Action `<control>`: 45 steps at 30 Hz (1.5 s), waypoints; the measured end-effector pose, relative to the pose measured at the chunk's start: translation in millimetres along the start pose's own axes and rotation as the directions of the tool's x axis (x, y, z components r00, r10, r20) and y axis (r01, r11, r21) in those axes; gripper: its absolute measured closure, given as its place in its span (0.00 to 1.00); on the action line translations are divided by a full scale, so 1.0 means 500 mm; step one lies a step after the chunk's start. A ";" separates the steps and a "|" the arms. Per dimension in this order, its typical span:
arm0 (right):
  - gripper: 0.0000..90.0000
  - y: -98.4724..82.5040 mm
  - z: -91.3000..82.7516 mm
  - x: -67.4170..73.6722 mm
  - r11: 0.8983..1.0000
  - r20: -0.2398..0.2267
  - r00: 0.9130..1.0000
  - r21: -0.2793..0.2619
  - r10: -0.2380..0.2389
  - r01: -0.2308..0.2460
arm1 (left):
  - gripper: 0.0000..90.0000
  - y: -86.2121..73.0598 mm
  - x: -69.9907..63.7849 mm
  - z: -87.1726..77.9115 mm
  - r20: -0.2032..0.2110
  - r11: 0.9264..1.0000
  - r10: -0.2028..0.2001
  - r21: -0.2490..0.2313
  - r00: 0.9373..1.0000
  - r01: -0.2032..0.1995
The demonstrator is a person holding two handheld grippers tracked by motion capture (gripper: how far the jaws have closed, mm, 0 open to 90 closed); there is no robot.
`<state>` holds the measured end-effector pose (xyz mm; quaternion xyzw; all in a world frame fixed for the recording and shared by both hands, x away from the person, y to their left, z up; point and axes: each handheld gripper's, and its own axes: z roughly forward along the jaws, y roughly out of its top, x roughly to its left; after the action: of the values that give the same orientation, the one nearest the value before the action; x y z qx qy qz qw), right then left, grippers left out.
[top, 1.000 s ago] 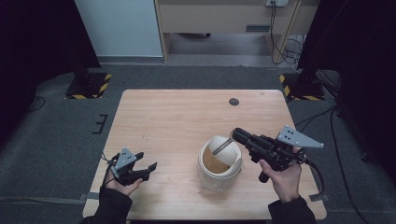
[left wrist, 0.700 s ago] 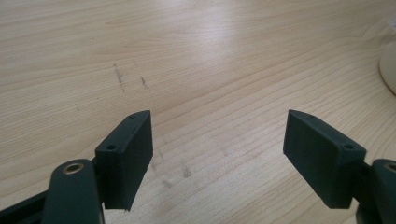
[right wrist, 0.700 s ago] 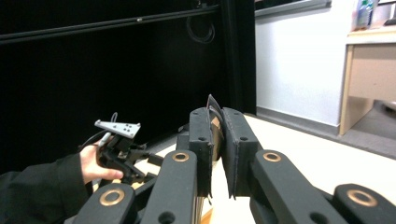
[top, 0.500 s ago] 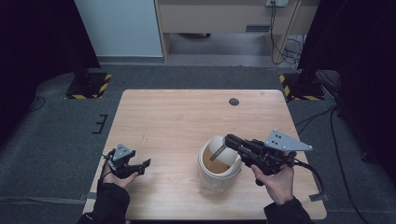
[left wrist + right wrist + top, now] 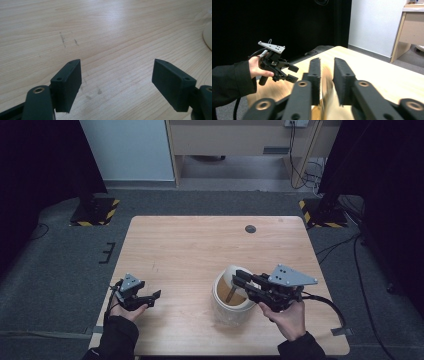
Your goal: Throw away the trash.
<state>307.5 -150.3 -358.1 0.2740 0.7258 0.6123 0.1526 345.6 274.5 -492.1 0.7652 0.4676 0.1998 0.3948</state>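
Note:
A cream pot with brown contents stands on the wooden table, front right of centre. A thin wooden stick leans inside it. My right gripper reaches over the pot's rim from the right, its jaws close together around the stick's top. In the right gripper view the stick is a tan blur between the narrow jaws of the right gripper. My left gripper rests low by the front left edge, open and holding nothing. The left gripper looks across bare wood, with the pot at the right edge.
A small dark disc lies near the table's far edge. Beyond the table stand a wooden cabinet with hanging cables and yellow-black striped bases on the grey floor. The left gripper shows across the table.
My right gripper moved left and down over the pot, and its jaws now enclose the stick. The left gripper drew slightly back toward the front left edge and stays open.

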 end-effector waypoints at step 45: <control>0.14 -0.311 -0.128 -0.356 0.893 0.594 0.793 0.275 0.134 -0.356 | 0.13 -0.038 0.032 0.045 -0.024 0.969 0.032 0.247 0.999 -0.025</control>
<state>381.9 -321.3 -516.3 0.5584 0.7086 0.3702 0.2214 357.7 283.7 -521.8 0.8121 0.4833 0.1561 0.2871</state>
